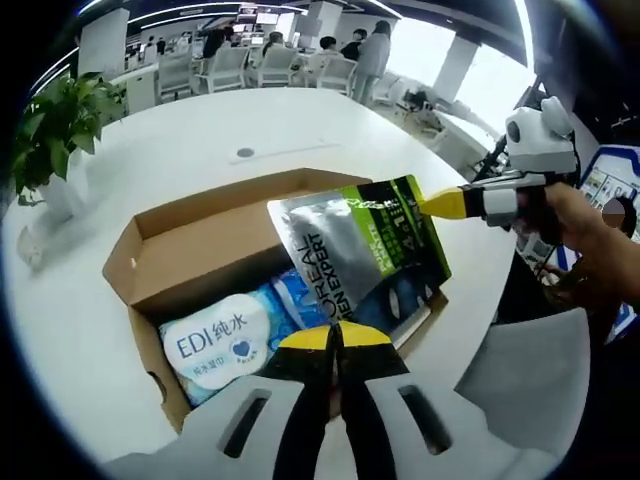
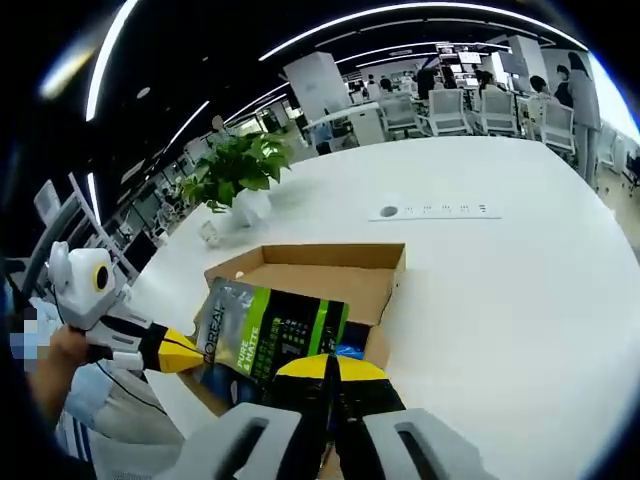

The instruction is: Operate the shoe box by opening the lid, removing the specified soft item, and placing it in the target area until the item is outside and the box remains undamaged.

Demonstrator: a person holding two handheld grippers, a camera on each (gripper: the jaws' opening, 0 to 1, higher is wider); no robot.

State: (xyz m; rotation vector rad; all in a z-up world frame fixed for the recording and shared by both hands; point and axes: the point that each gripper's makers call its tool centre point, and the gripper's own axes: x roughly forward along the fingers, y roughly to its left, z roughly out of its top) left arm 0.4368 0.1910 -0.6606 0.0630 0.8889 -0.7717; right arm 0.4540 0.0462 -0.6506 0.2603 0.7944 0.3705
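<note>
Silver-and-green pouch (image 1: 362, 255) held above the open cardboard shoe box (image 1: 190, 240) on the white tabletop (image 1: 200, 150), both hand-held grippers closed on its edges: left hand-held gripper (image 1: 335, 338) at one end, right hand-held gripper (image 2: 332, 368) at the other; a wipes pack (image 1: 225, 340) lies inside the box.

You're working in an open-plan office: a big white table (image 2: 500, 290), rows of white chairs (image 1: 228, 66), ceiling strip lights (image 2: 400, 15), a potted plant (image 2: 235, 170) and people at distant desks.
</note>
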